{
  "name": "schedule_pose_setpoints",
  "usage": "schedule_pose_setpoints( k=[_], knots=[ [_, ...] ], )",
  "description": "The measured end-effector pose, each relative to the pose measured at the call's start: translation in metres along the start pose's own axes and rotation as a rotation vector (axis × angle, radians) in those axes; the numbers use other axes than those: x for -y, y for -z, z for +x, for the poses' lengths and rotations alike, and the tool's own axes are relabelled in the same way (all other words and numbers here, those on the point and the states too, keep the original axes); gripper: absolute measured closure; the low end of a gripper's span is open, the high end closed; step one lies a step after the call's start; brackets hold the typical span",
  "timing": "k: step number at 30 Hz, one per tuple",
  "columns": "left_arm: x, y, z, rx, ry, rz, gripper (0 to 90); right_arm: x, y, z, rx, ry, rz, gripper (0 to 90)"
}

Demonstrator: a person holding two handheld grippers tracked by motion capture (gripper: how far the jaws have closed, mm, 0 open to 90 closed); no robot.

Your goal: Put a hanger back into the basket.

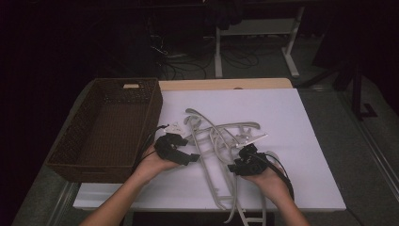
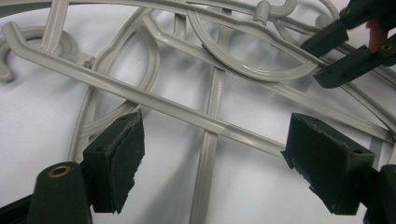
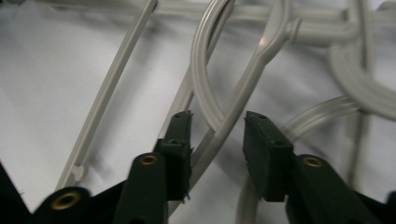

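A flat white rectangular surface [image 1: 291, 122] carries everything, with a strip of pale wood showing along its far edge [image 1: 226, 84]. On its left part rests a dark brown woven wicker basket [image 1: 141, 122], rectangular and deep, its right wall running alongside the white area and its near left corner hanging over the surface's edge. Near the middle lies a tangled heap of pale grey plastic clothes hangers [image 1: 217, 141], crossed over one another, their hooks and curved arms pointing in different directions; the heap stretches from just right of the basket down to the near edge, where some arms stick out past it. The right part of the surface is bare white.
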State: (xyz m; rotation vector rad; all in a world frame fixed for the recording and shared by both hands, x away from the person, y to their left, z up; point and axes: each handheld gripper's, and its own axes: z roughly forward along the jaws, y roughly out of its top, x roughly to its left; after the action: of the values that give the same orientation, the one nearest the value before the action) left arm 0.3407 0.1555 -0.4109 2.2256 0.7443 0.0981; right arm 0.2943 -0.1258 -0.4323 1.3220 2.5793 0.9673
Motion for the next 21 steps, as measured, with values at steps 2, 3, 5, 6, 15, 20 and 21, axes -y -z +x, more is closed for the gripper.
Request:
schedule_pose_setpoints(
  k=[2,3,5,6,15,20,21],
  knots=[
    [0.000,0.000,0.000,-0.002,0.004,-0.002,19.6,0.001,-0.003,-0.001,-0.021,-0.014,0.011,62.7],
    [0.000,0.001,0.000,-0.002,0.005,-0.003,19.6,0.001,-0.005,0.000,-0.021,-0.015,0.019,63.0],
    [0.000,0.001,0.001,-0.003,0.004,-0.005,19.6,0.001,-0.008,0.002,-0.019,-0.014,0.032,63.0],
    [0.000,0.001,0.001,-0.002,0.005,-0.005,19.6,0.001,-0.010,0.002,-0.021,-0.013,0.040,63.3],
    [0.000,0.002,0.001,-0.004,0.003,-0.008,19.6,-0.002,-0.005,-0.007,-0.030,-0.083,-0.004,71.2],
    [-0.001,0.003,0.001,-0.006,0.003,-0.010,19.6,-0.006,0.000,-0.012,-0.004,-0.083,-0.025,75.8],
    [-0.001,0.003,0.001,-0.006,0.002,-0.009,19.6,-0.007,0.000,-0.013,-0.002,-0.082,-0.028,76.2]
  ],
)
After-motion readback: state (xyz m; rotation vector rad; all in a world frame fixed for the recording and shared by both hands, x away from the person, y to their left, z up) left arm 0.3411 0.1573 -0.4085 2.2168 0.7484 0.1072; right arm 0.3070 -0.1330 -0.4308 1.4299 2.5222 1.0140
